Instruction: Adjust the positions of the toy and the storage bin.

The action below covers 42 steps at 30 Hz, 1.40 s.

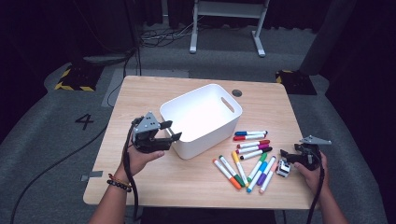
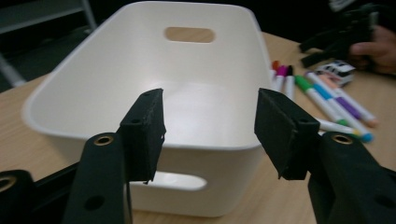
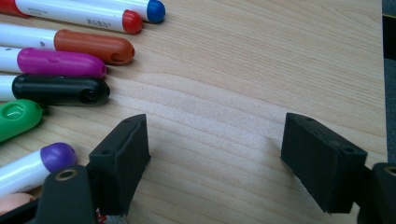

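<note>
The work looks like putting the markers into the white bin, and by my reading it has hardly begun: the bin's floor shows bare in the left gripper view, and every marker lies loose on the table. All of the sorting is left to do.

The left gripper hangs just off the bin's near wall, jaws partly open with nothing between them; they frame the rim straight ahead. From this tool, the markers lie well off to the right, past the bin's corner.

The right gripper sits low over the table with its jaws wide and only bare wood between them. The marker caps lie just to the left of its left jaw: purple nearest, then green, black, magenta and brown farther ahead. A small toy car rests close under this tool. The bin is well away to its left, beyond the markers.
</note>
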Each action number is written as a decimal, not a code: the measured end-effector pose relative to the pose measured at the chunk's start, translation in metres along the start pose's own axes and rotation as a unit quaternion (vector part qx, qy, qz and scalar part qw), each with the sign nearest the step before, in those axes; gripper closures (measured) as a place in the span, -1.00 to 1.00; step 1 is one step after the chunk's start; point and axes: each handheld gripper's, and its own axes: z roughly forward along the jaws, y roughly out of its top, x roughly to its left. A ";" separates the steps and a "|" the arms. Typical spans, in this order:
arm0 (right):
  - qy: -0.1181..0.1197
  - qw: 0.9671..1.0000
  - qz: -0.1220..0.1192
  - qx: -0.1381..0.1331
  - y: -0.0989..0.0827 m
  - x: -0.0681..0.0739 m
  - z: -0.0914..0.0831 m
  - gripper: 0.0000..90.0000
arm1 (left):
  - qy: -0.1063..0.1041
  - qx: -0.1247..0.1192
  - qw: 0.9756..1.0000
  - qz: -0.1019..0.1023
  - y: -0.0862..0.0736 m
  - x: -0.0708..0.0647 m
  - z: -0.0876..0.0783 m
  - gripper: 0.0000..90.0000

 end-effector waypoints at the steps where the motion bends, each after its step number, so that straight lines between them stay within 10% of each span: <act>1: 0.000 1.000 0.000 0.000 0.000 0.000 0.000 -0.47 | 0.022 0.003 1.000 0.001 0.000 0.005 0.001 -0.16; 8: 0.000 1.000 0.000 0.000 0.000 0.000 0.000 -0.48 | 0.064 -0.004 0.994 -0.089 -0.009 0.052 0.019 -0.45; 16: 0.002 1.000 -0.001 0.001 0.000 0.001 0.000 -0.48 | 0.041 0.003 0.995 -0.091 -0.007 0.067 0.041 -0.44; 31: 0.005 1.000 -0.002 0.001 0.000 0.001 0.000 -0.48 | 0.029 0.013 0.992 -0.119 -0.014 0.050 0.049 -0.44; 42: 0.006 1.000 -0.002 0.001 0.000 0.001 0.000 -0.48 | 0.082 0.007 0.993 -0.088 -0.023 0.007 0.026 -0.47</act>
